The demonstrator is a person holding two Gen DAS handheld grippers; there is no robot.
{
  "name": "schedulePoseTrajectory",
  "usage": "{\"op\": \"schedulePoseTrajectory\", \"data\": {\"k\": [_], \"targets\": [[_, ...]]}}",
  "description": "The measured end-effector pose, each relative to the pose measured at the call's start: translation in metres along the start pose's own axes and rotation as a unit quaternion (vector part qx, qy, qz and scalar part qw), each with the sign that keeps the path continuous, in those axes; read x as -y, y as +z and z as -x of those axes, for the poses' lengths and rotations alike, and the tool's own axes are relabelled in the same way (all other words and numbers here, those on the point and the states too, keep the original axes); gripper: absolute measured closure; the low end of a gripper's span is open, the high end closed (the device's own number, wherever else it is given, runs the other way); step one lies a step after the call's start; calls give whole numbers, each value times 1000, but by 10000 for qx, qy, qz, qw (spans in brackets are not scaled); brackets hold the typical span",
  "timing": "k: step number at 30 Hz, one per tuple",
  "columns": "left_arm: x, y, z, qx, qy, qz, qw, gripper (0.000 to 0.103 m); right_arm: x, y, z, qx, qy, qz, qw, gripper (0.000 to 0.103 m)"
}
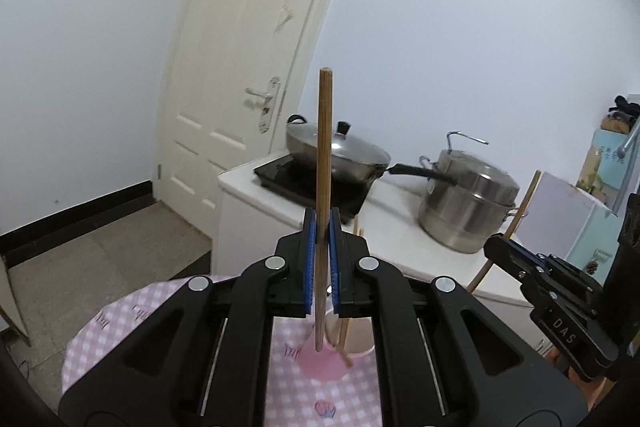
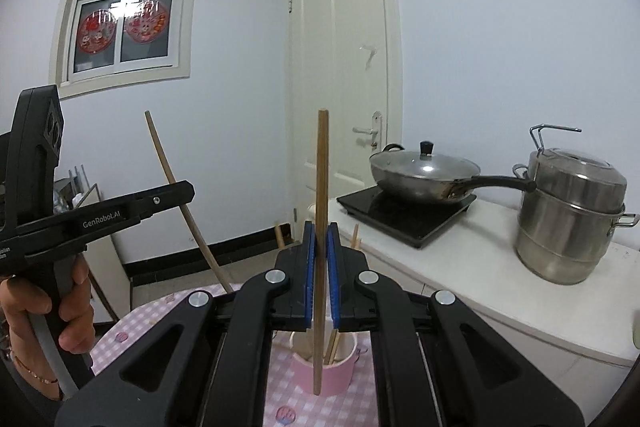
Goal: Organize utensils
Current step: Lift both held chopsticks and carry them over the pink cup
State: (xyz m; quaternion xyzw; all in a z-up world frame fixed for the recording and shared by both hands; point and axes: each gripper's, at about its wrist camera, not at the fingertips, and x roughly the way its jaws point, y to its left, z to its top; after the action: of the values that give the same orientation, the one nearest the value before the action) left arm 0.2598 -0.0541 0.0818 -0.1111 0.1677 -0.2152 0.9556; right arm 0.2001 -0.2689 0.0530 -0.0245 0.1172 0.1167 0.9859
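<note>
We clamp one chopstick upright in each gripper.
Left gripper (image 1: 322,227) and right gripper (image 2: 321,231) each pinch one chopstick (image 1: 324,163) above the pink cup (image 2: 328,371); wok (image 2: 424,175) and steamer (image 2: 572,219) stand on the counter (image 2: 480,267) behind.

Pink cup (image 1: 322,367) base hidden behind claw body, cup contents indistinct, steamer pot (image 2: 572,219) handle cut off at frame edge

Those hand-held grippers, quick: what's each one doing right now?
Left hand-held gripper: closed on a wooden chopstick, held upright.
Right hand-held gripper: closed on another chopstick, also upright.
</note>
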Motion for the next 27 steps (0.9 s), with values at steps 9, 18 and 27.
{"op": "schedulePoseTrajectory", "data": {"k": [9, 18, 27], "targets": [[-4, -5, -30, -3, -345, 125, 9993, 96, 7, -1, -17, 125, -86, -147, 9998, 98], [-12, -26, -56, -269, -395, 260, 9985, 96, 10, -5, -26, 106, -82, -271, 9995, 98], [-10, -50, -76, -645, -323, 109, 9973, 96, 12, -16, -35, -5, -53, -387, 9992, 98]]}}
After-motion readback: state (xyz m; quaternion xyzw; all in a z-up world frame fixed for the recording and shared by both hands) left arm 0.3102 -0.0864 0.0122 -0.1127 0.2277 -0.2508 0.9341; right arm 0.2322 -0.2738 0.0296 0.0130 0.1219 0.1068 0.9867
